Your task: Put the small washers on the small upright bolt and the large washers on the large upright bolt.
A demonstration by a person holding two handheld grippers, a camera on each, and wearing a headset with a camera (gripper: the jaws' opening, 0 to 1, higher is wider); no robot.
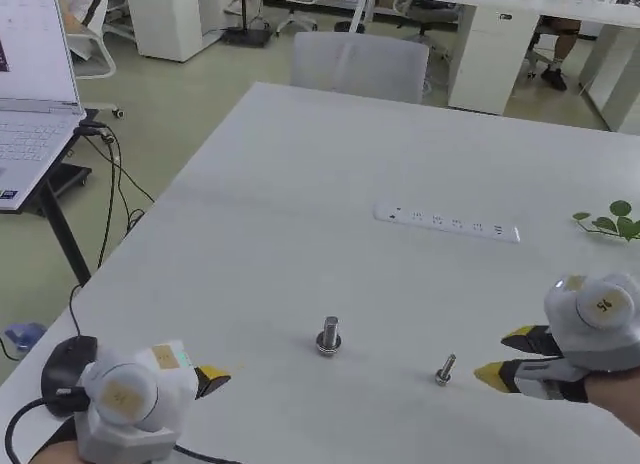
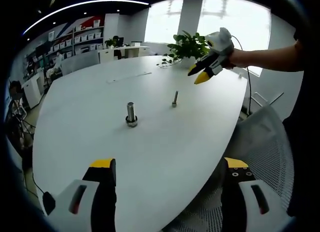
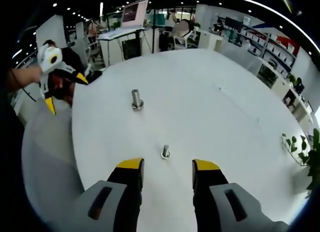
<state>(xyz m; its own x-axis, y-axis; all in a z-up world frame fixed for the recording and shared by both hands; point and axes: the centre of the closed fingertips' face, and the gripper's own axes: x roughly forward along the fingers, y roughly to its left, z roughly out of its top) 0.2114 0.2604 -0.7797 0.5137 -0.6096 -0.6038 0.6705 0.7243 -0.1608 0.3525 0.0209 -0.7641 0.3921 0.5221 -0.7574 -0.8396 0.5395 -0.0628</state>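
Observation:
A large bolt [image 1: 329, 336] stands upright on the white table [image 1: 300, 184], with a wider metal ring around its foot. To its right stands a small upright bolt [image 1: 446, 369]. My right gripper [image 1: 502, 356] hovers just right of the small bolt, open and holding nothing. In the right gripper view the small bolt [image 3: 165, 152] sits just ahead of the open right gripper [image 3: 168, 167], and the large bolt [image 3: 136, 99] is farther off. My left gripper [image 1: 212, 381] is at the table's near left edge. It [image 2: 168, 167] stands wide open and holds nothing, facing the large bolt [image 2: 131, 113] and the small bolt [image 2: 174, 98].
A white power strip [image 1: 447, 223] lies farther back on the table, and a potted plant [image 1: 610, 222] leans in at the right edge. A black puck with a cable [image 1: 65, 369] sits by the near left corner. A laptop [image 1: 30, 84] stands left of the table and a chair [image 1: 360, 64] beyond it.

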